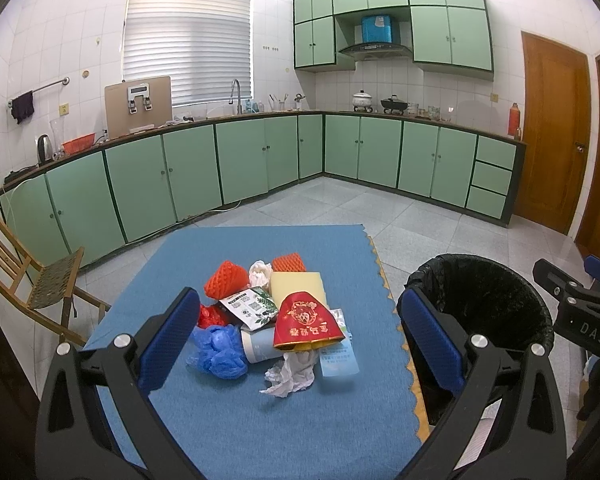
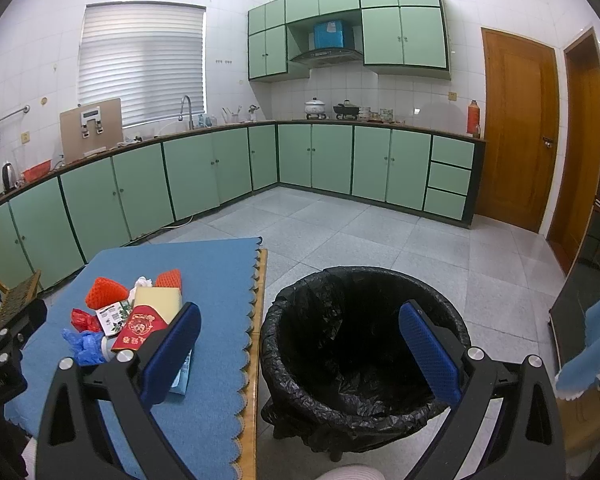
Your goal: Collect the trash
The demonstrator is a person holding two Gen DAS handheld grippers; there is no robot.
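both jaws are held wide and empty; the left gripper (image 1: 296, 344) is best lowered onto the crumpled tissue (image 1: 290, 374) just ahead, bin (image 1: 496, 300) to its right

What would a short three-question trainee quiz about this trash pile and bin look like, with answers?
1. True or false: the black-lined round trash bin already holds trash.
2. Which lies nearest the camera in the left wrist view: A) crumpled white tissue, B) orange foam fruit net, C) pale yellow flat box?
3. Fill in: the left gripper and right gripper both have jaws that are ____.

Key: 1 false, it looks empty; 2 A; 3 open, nothing held.
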